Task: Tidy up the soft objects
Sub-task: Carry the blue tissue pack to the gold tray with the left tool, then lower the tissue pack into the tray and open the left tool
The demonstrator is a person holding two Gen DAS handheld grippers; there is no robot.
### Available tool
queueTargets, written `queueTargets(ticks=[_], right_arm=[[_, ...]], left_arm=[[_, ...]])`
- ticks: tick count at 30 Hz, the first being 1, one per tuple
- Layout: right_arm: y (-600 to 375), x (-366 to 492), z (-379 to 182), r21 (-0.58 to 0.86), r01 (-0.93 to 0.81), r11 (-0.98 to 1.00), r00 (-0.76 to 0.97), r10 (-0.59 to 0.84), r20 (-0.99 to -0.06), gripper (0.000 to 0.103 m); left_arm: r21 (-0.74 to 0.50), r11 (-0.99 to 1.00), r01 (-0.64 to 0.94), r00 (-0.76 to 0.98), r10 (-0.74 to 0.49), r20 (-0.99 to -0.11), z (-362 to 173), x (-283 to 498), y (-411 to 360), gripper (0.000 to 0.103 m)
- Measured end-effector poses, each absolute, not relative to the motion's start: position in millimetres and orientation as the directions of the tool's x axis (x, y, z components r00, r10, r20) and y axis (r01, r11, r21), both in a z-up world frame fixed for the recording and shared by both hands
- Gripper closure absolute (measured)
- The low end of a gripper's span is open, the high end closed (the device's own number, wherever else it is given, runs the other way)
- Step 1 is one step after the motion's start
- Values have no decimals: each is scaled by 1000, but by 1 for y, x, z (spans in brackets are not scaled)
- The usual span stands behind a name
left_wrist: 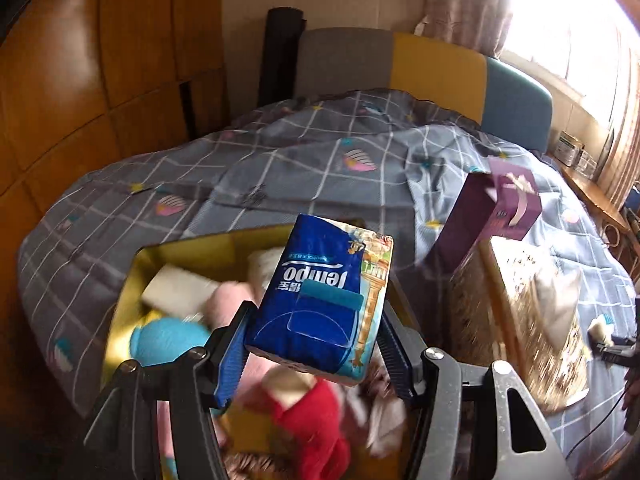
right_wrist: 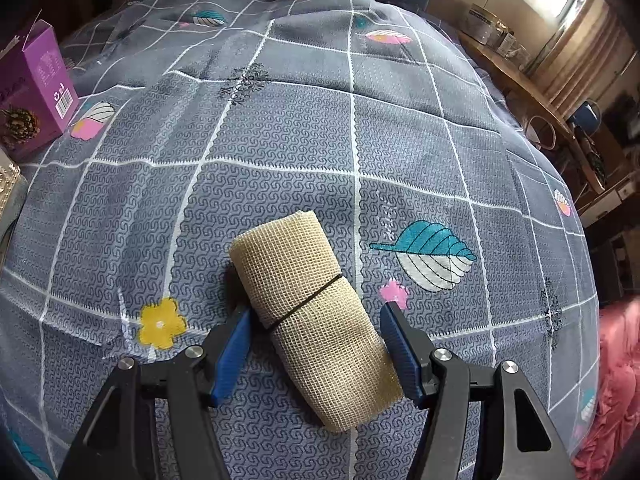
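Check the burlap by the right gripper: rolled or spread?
Rolled. The burlap lies on the bed as a tight roll, with a dark band around its middle.

My bed's grey checked quilt (right_wrist: 280, 128) carries a burlap roll (right_wrist: 312, 320), a purple box (right_wrist: 36, 80), a gold bin (left_wrist: 132, 280) and a glittery box (left_wrist: 520, 320).

The tissue pack (left_wrist: 320, 304) is wrapped in glossy blue plastic film that catches the light. The box (left_wrist: 188, 248) under it has shiny yellow inner walls, and the toys in it look plush and woolly. The purple carton (left_wrist: 496, 216) is smooth matt card. The roll (right_wrist: 308, 316) is coarse, open-weave beige burlap, bound by a thin dark band. The bed cover (right_wrist: 280, 140) is matt printed cloth with a fine woven texture. The wardrobe (left_wrist: 100, 60) is polished, glossy wood. The fingers (right_wrist: 236, 352) carry ribbed blue pads on matt black frames with bright metal screws.
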State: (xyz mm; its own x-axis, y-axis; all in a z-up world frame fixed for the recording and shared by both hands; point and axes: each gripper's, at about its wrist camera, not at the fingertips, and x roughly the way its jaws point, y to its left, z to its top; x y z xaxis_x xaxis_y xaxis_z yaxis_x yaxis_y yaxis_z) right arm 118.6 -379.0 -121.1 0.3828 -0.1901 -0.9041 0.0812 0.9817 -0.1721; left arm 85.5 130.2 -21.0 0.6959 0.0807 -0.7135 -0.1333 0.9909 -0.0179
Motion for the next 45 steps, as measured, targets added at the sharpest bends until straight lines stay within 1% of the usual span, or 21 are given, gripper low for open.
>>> queueTargets(ticks=[5,11,25,30,36,38,41,42,45], right_arm=[[-376,117,-120,-184,74,980,389,-198,-900,39],[-373,113,-118,-194,66,979,397,-204,-895,39],[-375,110,-117,-200,57,978,408,-205,-890,39],[-375,111,-117,-202,55,978,408,-206,-889,39],[-375,111,-117,-209,49,977,410,-210,-888,39],[-374,110,-116,-213,45,976,411,-213,-887,39],[-373,109,-115,-221,41,975,412,-218,-885,39],[-373,109,-115,-222,40,974,412,-218,-885,39],[-372,109,-115,-227,36,973,413,-221,-883,39]], left_arm=[[12,992,-129,699,99,-708,-27,58,133,43],[18,992,-129,710,105,-697,-25,37,135,43],[-31,990,-141,681,74,-728,-38,25,149,43],[-81,981,-178,664,59,-745,-43,16,168,43],[-233,930,-282,651,7,-759,-45,0,209,43],[-229,931,-285,645,10,-764,-47,0,209,43],[-236,938,-254,633,-23,-774,-52,7,200,43],[-219,943,-251,624,-16,-781,-56,11,195,43],[-222,935,-275,570,-27,-821,-72,31,194,43]])
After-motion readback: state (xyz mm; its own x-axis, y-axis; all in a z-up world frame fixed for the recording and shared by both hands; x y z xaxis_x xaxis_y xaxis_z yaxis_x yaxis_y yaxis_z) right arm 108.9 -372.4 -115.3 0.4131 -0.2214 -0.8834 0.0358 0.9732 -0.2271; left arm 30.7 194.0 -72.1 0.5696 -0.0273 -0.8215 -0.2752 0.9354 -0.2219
